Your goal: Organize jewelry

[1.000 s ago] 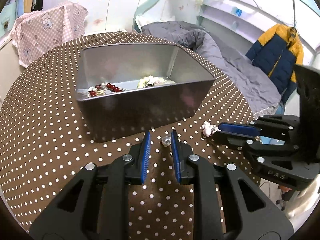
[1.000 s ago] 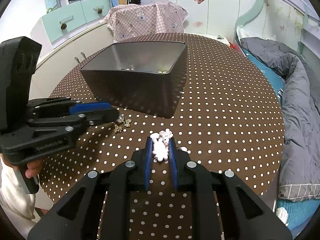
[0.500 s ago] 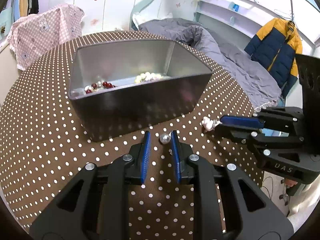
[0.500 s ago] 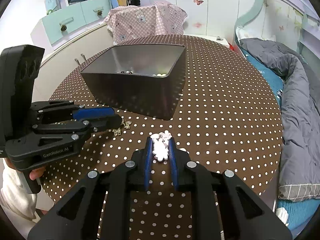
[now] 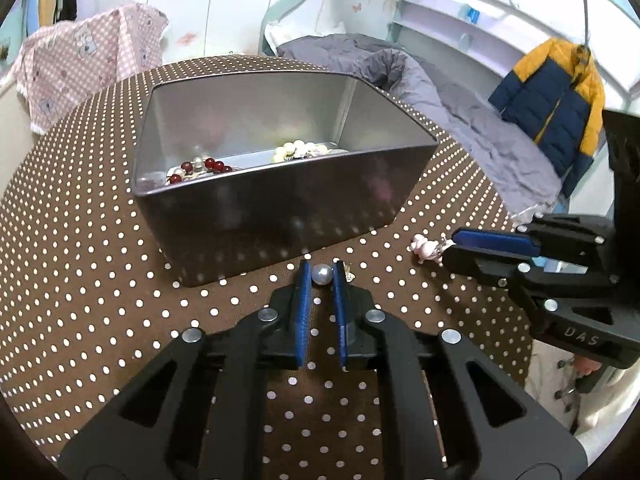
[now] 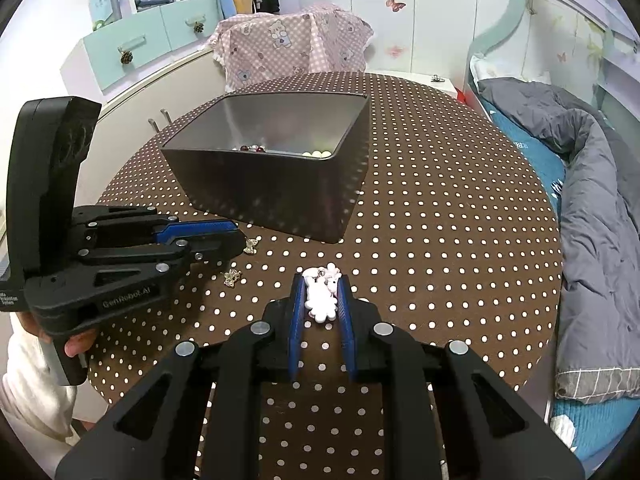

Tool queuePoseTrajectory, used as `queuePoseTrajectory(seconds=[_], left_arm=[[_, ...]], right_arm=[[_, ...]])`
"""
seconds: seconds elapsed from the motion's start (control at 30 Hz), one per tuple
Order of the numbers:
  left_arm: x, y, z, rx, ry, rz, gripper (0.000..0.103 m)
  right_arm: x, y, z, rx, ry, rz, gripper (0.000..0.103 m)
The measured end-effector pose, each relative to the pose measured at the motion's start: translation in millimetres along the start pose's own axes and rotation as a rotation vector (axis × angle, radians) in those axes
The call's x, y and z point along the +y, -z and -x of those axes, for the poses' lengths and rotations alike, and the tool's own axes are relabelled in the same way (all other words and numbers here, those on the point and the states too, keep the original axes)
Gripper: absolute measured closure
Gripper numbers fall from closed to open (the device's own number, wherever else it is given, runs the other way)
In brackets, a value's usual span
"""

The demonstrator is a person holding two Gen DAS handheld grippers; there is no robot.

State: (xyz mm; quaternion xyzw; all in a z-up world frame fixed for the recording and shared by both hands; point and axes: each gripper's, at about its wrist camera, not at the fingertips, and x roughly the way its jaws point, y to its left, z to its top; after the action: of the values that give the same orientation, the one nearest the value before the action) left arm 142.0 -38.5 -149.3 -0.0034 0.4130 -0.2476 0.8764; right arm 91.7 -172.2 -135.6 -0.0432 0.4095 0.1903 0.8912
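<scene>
Pearl [image 5: 322, 274] pinched between the blue pads of the left tool [image 5: 321, 280], jaws just closed in on it, right in front of the tin [image 5: 280, 216] on the dotted desk [image 5: 80, 264]. White charm [image 6: 320, 296] clamped in the right tool [image 6: 320, 300], pads tight on both sides, low over the desk and a little short of the tin's near corner. Inside the tin: red beads [image 5: 208, 166] to the left, cream beads [image 5: 296, 149] to the right, lying on the bottom. Two small gold pieces [image 6: 233, 277] loose on the desk just beside the left tool's tip. Grey duvet [image 6: 592, 184] on the bed off to the right.
</scene>
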Motion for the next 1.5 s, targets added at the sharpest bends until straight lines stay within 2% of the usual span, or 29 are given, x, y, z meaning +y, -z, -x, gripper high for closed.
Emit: queuePoseTrajectory(seconds=[0.1,0.67,1.2,1.4,1.47,1.5], left_arm=[[-1,2,3,-0.012,-0.020,-0.007,0.092],[-4,-1,28,-0.082,-0.030,-0.002,0.092],[3,-27,61,-0.201,-0.089,0.005,0.092],[9,-33,64,-0.222,-0.109,0.012,0.092],[9,-32,64,-0.224,-0.107,0.011,0.092],[9,-31,64,-0.224,-0.106,0.013,0.092]], right_arm=[[0,0,1,-0.002,0.001,0.001,0.088],[1,-14,14,-0.053,0.009,0.025,0.088],[14,-61,23,-0.167,-0.009,0.103,0.088],[14,-72,21,-0.189,-0.008,0.105,0.088],[8,-70,23,-0.186,-0.013,0.075,0.086],[4,-67,24,-0.182,-0.015,0.058,0.081]])
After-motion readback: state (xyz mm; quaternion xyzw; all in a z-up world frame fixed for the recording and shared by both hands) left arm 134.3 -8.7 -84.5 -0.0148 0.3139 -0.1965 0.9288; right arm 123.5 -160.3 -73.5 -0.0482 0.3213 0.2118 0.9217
